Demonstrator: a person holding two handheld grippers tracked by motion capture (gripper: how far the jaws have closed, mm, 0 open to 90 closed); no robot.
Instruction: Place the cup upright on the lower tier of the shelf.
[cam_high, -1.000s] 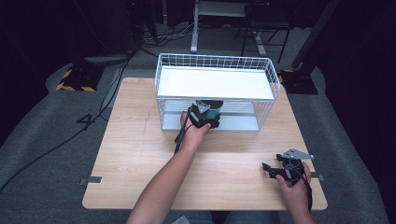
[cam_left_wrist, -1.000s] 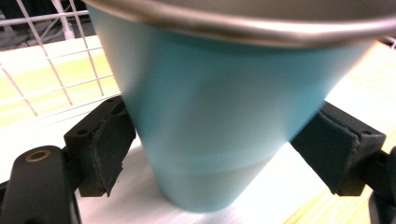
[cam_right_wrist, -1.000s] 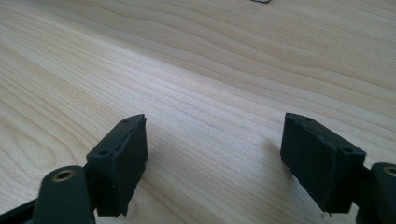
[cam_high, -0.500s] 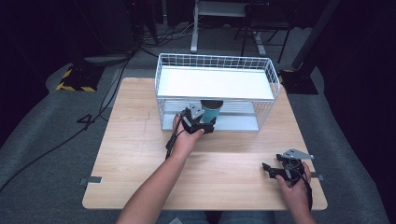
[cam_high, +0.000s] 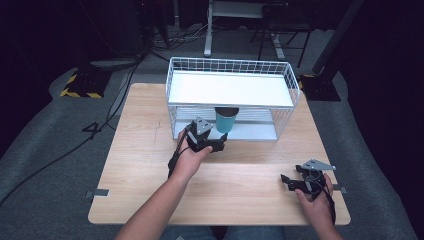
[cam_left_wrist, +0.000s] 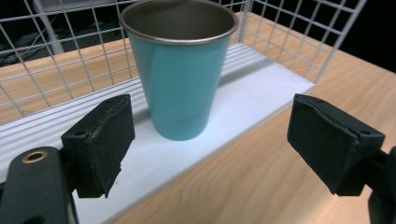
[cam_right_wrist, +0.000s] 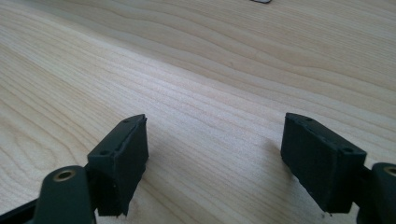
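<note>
A teal metal cup (cam_high: 226, 120) (cam_left_wrist: 181, 70) stands upright on the lower white shelf of a white wire rack (cam_high: 172, 85) at the table's far middle. My left gripper (cam_high: 217, 145) (cam_left_wrist: 210, 154) is open just in front of the cup, its pads apart from it and nothing between them. My right gripper (cam_high: 286, 181) (cam_right_wrist: 215, 163) rests open over bare wood near the front right corner, holding nothing.
The wire rack has a white top shelf (cam_high: 230, 89) and a lower white shelf (cam_left_wrist: 261, 93) at table level. Light wooden table (cam_high: 140, 150) spreads in front and to the left. Dark floor with cables and a desk frame lies beyond.
My left gripper has let go of the cup and drawn back toward me and to the left, leaving the cup standing on the lower shelf. The right gripper has stayed put.
</note>
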